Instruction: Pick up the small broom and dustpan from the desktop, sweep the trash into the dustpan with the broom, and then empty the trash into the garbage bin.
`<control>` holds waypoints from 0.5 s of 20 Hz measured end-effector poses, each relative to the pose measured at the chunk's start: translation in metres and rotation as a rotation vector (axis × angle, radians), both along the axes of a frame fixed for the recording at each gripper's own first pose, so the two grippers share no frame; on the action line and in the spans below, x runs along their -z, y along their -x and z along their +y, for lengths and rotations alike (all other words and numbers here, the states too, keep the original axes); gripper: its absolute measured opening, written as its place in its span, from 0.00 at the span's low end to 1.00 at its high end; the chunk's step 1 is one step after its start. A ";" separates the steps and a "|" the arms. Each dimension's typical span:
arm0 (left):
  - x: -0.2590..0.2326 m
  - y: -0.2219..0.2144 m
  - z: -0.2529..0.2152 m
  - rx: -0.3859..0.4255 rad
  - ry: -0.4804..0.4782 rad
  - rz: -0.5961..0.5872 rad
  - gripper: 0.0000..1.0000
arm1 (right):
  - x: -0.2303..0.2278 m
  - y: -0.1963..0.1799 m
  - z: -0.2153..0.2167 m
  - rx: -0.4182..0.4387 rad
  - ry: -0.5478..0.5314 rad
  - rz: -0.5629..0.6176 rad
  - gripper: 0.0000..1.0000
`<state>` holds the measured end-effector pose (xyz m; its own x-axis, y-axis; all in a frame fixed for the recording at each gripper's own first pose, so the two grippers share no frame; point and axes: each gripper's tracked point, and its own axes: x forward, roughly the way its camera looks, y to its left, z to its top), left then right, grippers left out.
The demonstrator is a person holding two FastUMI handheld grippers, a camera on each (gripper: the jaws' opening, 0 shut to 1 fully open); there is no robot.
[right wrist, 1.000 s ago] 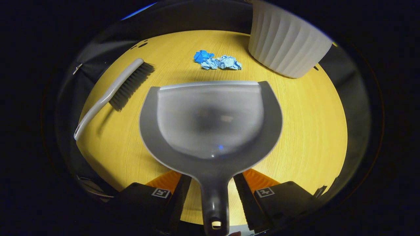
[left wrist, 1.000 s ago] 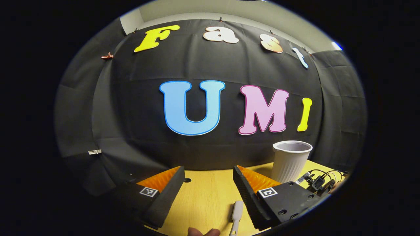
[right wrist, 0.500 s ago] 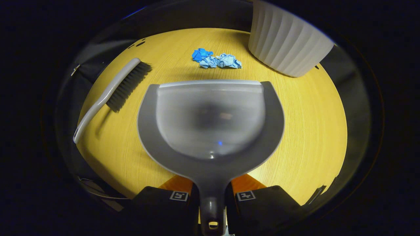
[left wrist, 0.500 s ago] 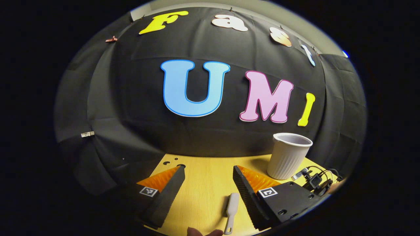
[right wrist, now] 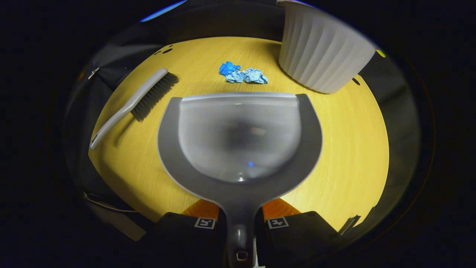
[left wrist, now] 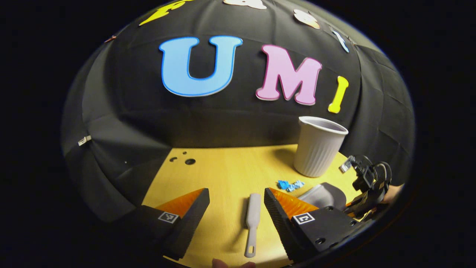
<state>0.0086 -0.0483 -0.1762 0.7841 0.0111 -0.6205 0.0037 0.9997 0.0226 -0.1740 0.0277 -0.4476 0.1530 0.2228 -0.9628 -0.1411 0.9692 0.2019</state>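
Dustpan (right wrist: 238, 141) is sitting on desk (right wrist: 346, 149), mouth facing blue trash (right wrist: 243, 73) just beyond it, ready for sweeping. Right gripper (right wrist: 240, 223) is clamping its handle. Left gripper (left wrist: 236, 208), jaws apart, is hovering over broom (left wrist: 252, 219) handle for pickup; bin (left wrist: 319, 146) near.

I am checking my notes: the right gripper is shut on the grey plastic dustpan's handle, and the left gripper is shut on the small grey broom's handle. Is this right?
Only the left part is wrong. In the left gripper view, the left gripper is open, and the small grey broom lies on the yellow wooden desktop between its fingers. The right gripper is shut on the grey plastic dustpan.
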 end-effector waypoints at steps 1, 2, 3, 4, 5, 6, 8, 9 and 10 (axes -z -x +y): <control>0.011 0.000 -0.006 0.030 -0.004 0.041 0.96 | -0.002 0.002 -0.006 -0.010 0.007 -0.007 0.35; 0.025 0.003 -0.012 0.060 -0.006 0.085 0.96 | -0.004 0.003 -0.012 -0.024 0.016 -0.014 0.35; 0.037 0.004 -0.016 0.089 -0.006 0.139 0.96 | -0.005 0.004 -0.017 -0.036 0.022 -0.022 0.35; 0.050 0.010 -0.021 0.110 -0.005 0.190 0.96 | -0.006 0.004 -0.019 -0.043 0.021 -0.026 0.35; 0.062 0.015 -0.024 0.126 0.004 0.234 0.95 | -0.008 0.006 -0.021 -0.046 0.019 -0.029 0.35; 0.072 0.017 -0.028 0.133 0.016 0.279 0.95 | -0.009 0.006 -0.023 -0.048 0.017 -0.034 0.35; 0.093 0.023 -0.031 0.134 0.030 0.370 0.94 | -0.011 0.006 -0.027 -0.047 0.018 -0.045 0.35; 0.102 0.025 -0.032 0.135 0.025 0.412 0.94 | -0.012 0.006 -0.028 -0.045 0.017 -0.049 0.35; 0.114 0.025 -0.031 0.138 0.014 0.448 0.94 | -0.012 0.006 -0.029 -0.046 0.016 -0.051 0.35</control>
